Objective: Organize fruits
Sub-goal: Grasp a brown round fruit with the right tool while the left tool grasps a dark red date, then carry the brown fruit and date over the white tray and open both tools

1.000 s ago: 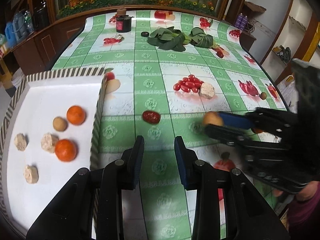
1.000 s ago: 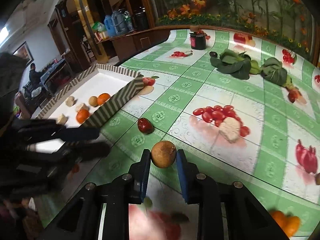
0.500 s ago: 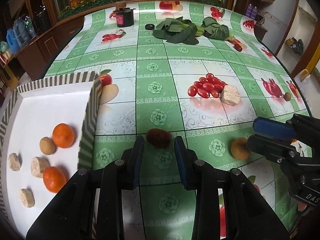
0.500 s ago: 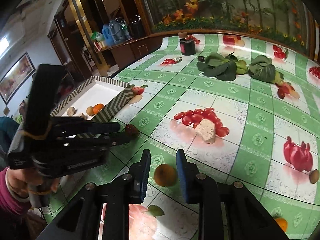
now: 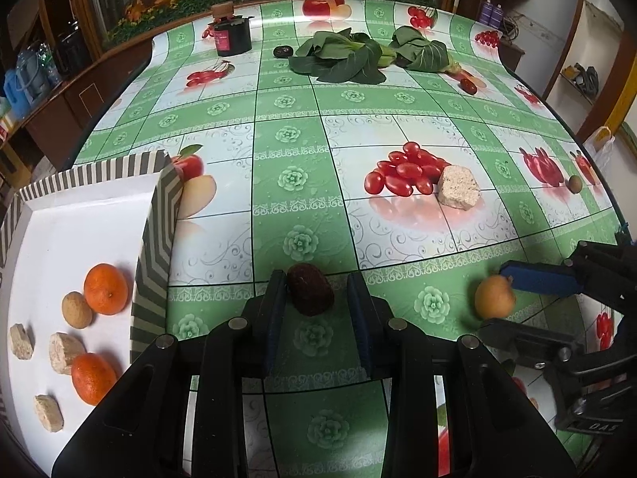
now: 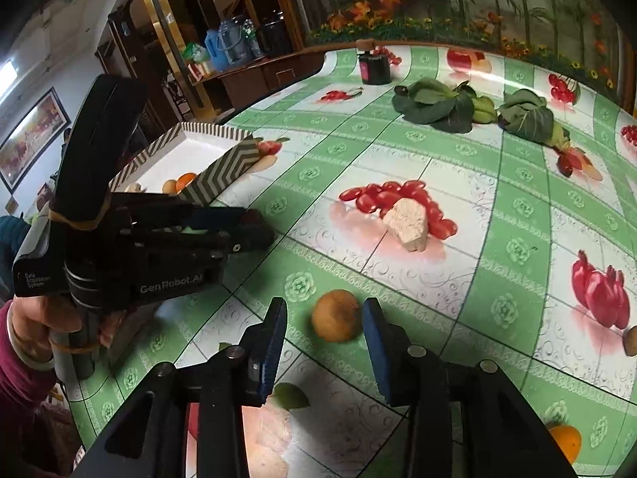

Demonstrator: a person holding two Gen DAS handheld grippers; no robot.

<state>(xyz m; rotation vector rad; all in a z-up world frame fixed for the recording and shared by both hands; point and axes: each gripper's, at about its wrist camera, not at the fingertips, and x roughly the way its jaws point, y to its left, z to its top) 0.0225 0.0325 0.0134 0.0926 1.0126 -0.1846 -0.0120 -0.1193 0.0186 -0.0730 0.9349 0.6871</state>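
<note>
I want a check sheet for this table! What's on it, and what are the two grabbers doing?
Surface: green fruit-print tablecloth.
Job's things: dark red fruit between the left gripper fingers; brown round fruit between the right gripper fingers; white tray holding two oranges, a brown fruit and beige chunks.
Clutter: leafy greens, black jar, beige chunk.
Grippers: both open.
Cables: nothing seen.
Surroundings: wooden cabinet, water jugs.

Both cameras sit low over a green-checked tablecloth (image 5: 294, 127), each looking forward along its own gripper fingers. The left view faces the far flowered wall, white tray (image 5: 79, 215) close on its left. The right view angles leftward across the table. Both share the tray (image 6: 199, 147), leafy greens (image 5: 338, 55) and beige block (image 6: 408, 225).
</note>
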